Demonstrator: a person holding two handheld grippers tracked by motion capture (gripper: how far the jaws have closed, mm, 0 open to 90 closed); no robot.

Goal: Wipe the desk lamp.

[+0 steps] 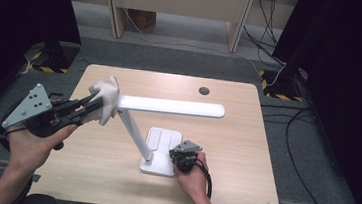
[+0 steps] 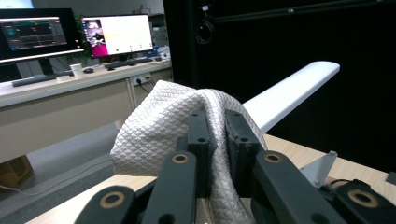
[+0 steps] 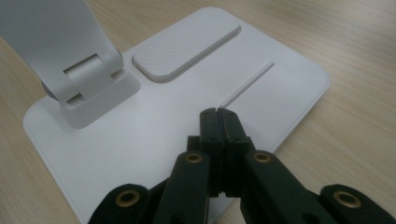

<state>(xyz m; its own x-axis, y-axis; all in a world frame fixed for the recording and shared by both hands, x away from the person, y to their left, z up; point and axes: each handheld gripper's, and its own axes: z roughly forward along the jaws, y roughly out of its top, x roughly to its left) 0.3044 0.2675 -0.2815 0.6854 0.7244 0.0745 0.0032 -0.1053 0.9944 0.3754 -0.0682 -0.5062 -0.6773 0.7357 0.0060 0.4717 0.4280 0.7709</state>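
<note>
A white desk lamp stands mid-table, its flat base [image 1: 161, 150] below a slanted arm and a long level head [image 1: 173, 106]. My left gripper [image 1: 96, 105] is shut on a white quilted cloth [image 1: 105, 97], which is bunched against the head's left end. The left gripper view has the cloth [image 2: 159, 126] pinched between the black jaws, the lamp head [image 2: 289, 91] running away behind it. My right gripper [image 1: 179, 158] is shut with nothing between its jaws, tips down on the base's right side. In the right gripper view those tips [image 3: 218, 114] rest on the base [image 3: 140, 135] near the hinge [image 3: 88, 79].
The wooden table [image 1: 235, 142] has a dark round cable hole [image 1: 203, 90] at the back. Black curtains flank both sides, and cables run over the floor at the right. A desk with monitors [image 2: 116, 35] stands beyond the table.
</note>
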